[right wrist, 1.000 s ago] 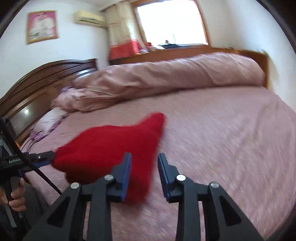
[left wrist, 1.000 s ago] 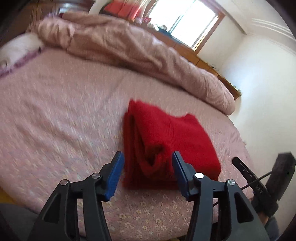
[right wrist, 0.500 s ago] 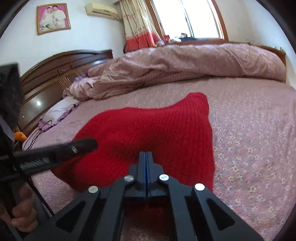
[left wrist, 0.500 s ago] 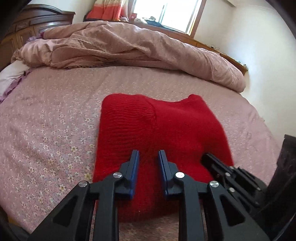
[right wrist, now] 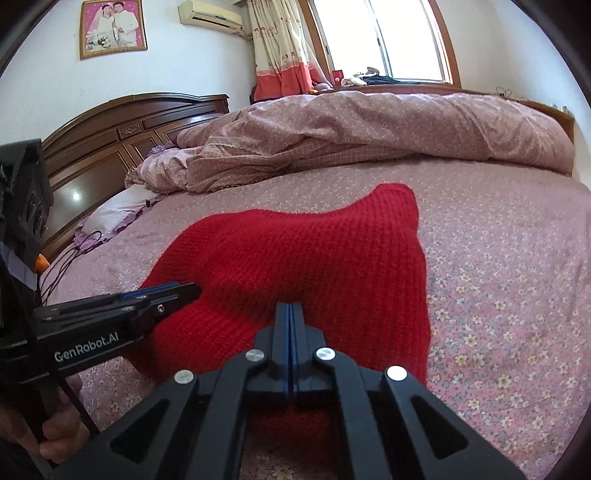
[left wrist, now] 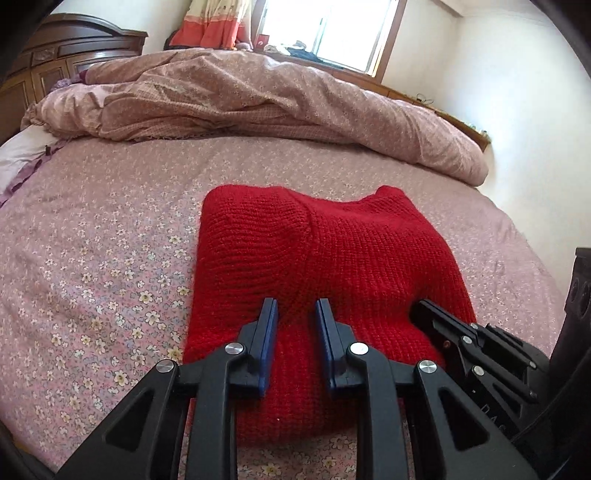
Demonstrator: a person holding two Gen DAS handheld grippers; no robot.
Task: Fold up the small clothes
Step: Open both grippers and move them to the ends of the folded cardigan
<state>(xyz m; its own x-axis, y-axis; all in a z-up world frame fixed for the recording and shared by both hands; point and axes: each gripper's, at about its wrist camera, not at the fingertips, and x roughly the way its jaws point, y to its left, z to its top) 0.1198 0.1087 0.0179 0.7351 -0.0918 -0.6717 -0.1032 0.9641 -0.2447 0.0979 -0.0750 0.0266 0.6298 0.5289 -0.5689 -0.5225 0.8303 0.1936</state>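
Right gripper pads pressing together over folded red sweater; I'm keeping left gripper parted, sitting at its 9 o'clock.

Sunlit window, white walls, carved wooden headboard.

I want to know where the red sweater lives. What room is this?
It looks like a bedroom at home. The red sweater lies on a big bed with a rumpled quilt, a carved wooden headboard behind it and a wedding photo on the wall.
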